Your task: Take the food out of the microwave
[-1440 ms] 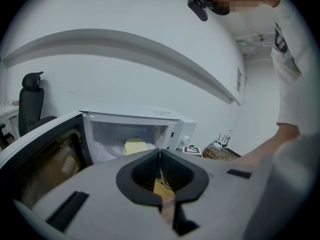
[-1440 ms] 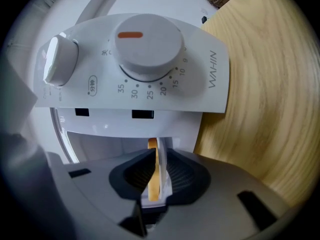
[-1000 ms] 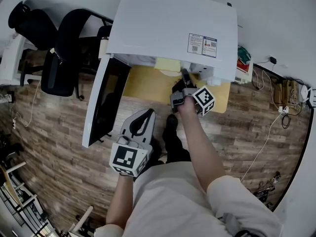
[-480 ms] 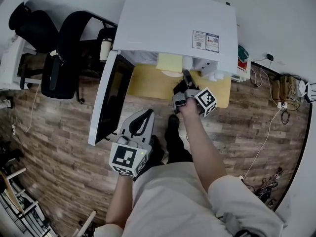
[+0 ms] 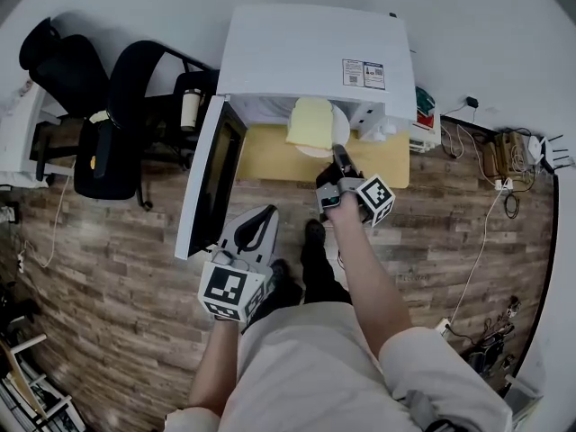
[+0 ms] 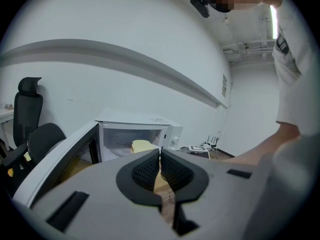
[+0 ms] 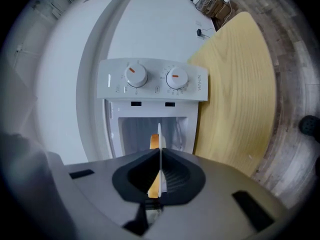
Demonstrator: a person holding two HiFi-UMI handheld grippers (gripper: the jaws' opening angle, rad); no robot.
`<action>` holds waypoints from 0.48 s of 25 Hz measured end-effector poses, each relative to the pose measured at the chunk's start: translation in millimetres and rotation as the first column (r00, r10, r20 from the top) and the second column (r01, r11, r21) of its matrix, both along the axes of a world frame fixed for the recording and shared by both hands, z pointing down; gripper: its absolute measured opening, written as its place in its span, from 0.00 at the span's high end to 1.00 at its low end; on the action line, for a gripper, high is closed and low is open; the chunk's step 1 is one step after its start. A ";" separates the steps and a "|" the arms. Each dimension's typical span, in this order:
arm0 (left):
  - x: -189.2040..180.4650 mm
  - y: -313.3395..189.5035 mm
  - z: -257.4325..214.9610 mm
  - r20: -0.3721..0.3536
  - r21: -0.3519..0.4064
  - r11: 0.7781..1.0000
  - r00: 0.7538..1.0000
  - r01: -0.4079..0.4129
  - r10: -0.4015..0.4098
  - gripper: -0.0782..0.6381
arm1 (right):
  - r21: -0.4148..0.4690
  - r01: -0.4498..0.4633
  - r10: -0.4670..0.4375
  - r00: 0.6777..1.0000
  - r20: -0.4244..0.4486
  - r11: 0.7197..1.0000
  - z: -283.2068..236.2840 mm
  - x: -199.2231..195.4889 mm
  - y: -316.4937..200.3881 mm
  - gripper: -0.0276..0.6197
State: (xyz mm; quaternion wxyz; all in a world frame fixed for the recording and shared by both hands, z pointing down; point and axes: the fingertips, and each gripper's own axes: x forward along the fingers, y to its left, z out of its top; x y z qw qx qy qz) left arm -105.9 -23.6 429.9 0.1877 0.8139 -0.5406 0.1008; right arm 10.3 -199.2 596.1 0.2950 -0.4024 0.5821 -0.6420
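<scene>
The white microwave (image 5: 315,57) stands on a yellow table (image 5: 261,156) with its door (image 5: 211,178) swung open to the left. A pale yellow slab of food (image 5: 310,121) lies on a white plate (image 5: 315,150) at the mouth of the microwave. My right gripper (image 5: 340,158) is shut on the plate's near rim. In the right gripper view the plate (image 7: 159,134) shows edge-on between the jaws, with the food (image 7: 154,142) beside it. My left gripper (image 5: 261,219) hangs low near my body, shut and holding nothing. It faces the microwave (image 6: 135,121) and the food (image 6: 141,145).
Two black office chairs (image 5: 117,106) stand left of the open door. Cables and a power strip (image 5: 499,165) lie on the wooden floor at the right. Red and green items (image 5: 423,115) sit beside the microwave's right side. The control knobs (image 7: 152,76) are in the right gripper view.
The plate with the food has come further out of the microwave with my right gripper. The left gripper has stayed put.
</scene>
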 end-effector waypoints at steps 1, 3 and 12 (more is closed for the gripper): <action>-1.0 4.7 -2.2 0.000 0.006 1.000 1.000 -0.007 0.007 0.88 | -0.003 -0.007 0.007 1.000 -0.001 1.000 -3.2 1.6 7.0 0.94; -2.2 14.3 -6.8 -0.002 0.018 1.000 1.000 -0.020 0.020 0.88 | 0.001 -0.013 0.013 1.000 -0.006 1.000 -10.0 4.7 21.2 0.94; -3.5 62.1 -15.1 -0.022 0.046 0.996 0.997 -0.071 0.072 0.88 | -0.013 -0.036 0.036 0.999 0.008 0.999 -34.7 11.6 94.6 0.94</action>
